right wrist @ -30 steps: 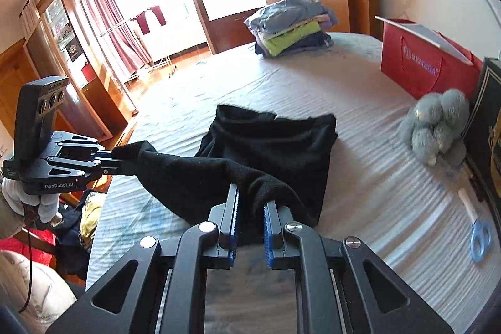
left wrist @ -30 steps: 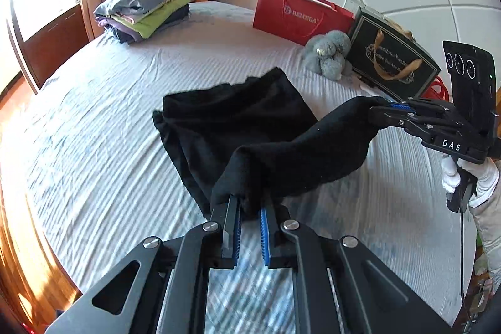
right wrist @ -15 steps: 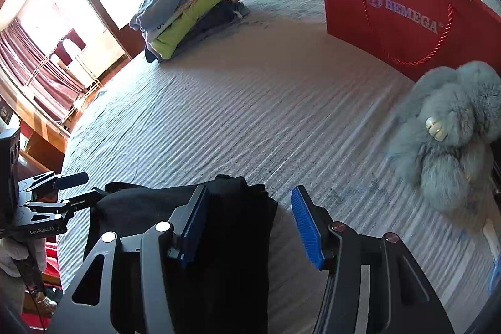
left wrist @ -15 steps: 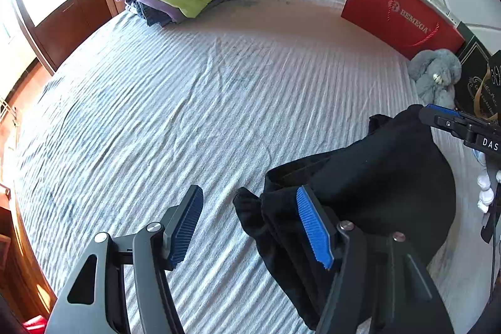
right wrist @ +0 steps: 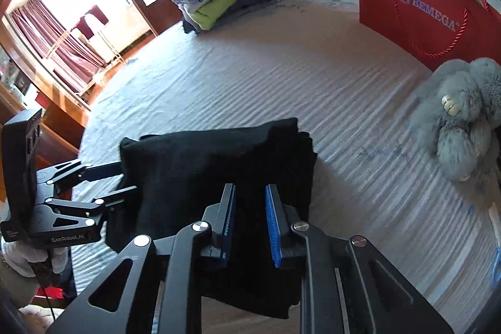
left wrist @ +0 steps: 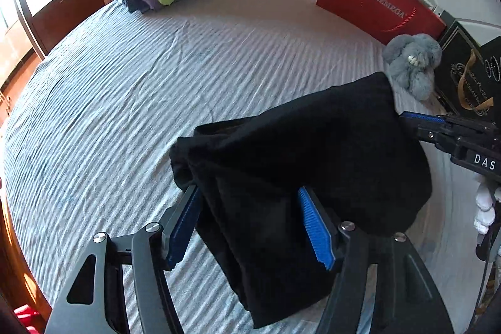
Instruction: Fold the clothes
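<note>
The bed (left wrist: 131, 89) took up most of both views, its striped sheet bare around the black garment (left wrist: 297, 152), which lay folded near the close edge, with part of the fold seeming to hang past that edge, though the wrist cameras sat too low to be sure. The left gripper (left wrist: 250, 224) stood wide, its blue pads either side of the cloth without pressing it; the right gripper (right wrist: 250, 219) stood narrower, its jaws still parted with cloth between them. The likely trouble was the overhang: with neither tool clamped, the heavy near portion could slide off and drag the fold open, and a one-sided grab would skew the layers. Only the right wrist view showed the stepped layers at the garment's far right corner; only the left wrist view showed the dark gift bag (left wrist: 466, 77) beyond the grey plush toy (left wrist: 410, 64), and so how crowded that side was.
</note>
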{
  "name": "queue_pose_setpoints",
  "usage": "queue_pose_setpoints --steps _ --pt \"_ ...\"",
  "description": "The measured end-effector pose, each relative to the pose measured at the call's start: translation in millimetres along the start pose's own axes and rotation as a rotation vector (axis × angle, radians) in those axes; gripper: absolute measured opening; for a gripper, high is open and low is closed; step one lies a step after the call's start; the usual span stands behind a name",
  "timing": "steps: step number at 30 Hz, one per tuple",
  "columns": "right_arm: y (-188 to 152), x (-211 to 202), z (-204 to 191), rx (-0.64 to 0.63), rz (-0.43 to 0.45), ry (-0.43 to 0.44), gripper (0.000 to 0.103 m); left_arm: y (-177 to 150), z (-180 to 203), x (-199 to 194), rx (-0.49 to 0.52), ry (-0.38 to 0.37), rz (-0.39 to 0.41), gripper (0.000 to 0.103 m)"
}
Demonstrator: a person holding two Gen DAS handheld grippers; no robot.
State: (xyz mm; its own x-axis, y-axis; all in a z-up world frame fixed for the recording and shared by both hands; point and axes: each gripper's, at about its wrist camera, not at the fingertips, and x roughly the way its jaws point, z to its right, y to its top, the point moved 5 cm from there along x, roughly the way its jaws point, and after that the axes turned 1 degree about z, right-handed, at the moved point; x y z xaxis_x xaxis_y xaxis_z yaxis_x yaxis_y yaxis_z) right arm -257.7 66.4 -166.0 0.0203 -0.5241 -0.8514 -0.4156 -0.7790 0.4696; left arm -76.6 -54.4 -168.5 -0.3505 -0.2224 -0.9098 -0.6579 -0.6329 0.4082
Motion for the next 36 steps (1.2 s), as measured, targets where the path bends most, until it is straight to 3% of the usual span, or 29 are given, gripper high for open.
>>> queue_pose_setpoints --steps 2,5,8,11,16,21,23,24,25,30,34,36 --pt "-2.2 15.8 17.7 0.044 -0.033 -0.064 0.02 -2.8 -11.7 11.1 -0.024 0.01 -0.017 0.083" --pt "4.2 7.0 24.0 0.07 0.021 -0.065 0.021 1.0 -16.9 1.1 -0.039 -0.007 -0.005 0.083" --pt "16.2 -14.7 7.1 0.038 0.103 0.027 0.022 13.3 -13.6 -25.5 -0.052 -0.057 0.065 0.083" --pt "27.0 -15.3 -13.6 0.007 0.12 0.095 0.022 28.9 -7.2 -32.8 -0.044 -0.067 0.108 0.083" --pt "28.0 18.5 -12.9 0.039 0.049 0.078 0.02 30.1 -13.1 9.2 -0.059 -0.007 0.026 0.076" --pt "27.1 24.7 -3.0 0.091 0.048 0.061 0.02 21.6 -26.7 27.4 -0.106 0.0 0.001 0.082" --pt "28.0 14.1 -4.4 0.09 0.076 0.058 0.031 17.6 -26.7 19.6 -0.114 -0.009 0.0 0.083" --pt "26.8 8.2 -4.4 0.086 0.081 0.055 0.053 13.7 -26.1 15.2 -0.121 -0.019 -0.002 0.084" --pt "25.2 2.4 -4.2 0.081 0.084 0.052 0.068 9.4 -25.4 10.9 -0.129 -0.03 -0.004 0.085" --pt "9.2 -12.1 0.1 0.078 0.051 0.069 0.068 -20.1 -21.0 8.3 -0.185 -0.057 -0.054 0.09" --pt "2.0 -1.7 0.4 0.087 0.013 0.083 0.072 -30.6 -21.4 20.4 -0.19 -0.026 -0.065 0.103" --pt "-1.3 4.0 0.4 0.091 -0.005 0.09 0.074 -31.0 -22.7 23.6 -0.192 -0.023 -0.057 0.103"
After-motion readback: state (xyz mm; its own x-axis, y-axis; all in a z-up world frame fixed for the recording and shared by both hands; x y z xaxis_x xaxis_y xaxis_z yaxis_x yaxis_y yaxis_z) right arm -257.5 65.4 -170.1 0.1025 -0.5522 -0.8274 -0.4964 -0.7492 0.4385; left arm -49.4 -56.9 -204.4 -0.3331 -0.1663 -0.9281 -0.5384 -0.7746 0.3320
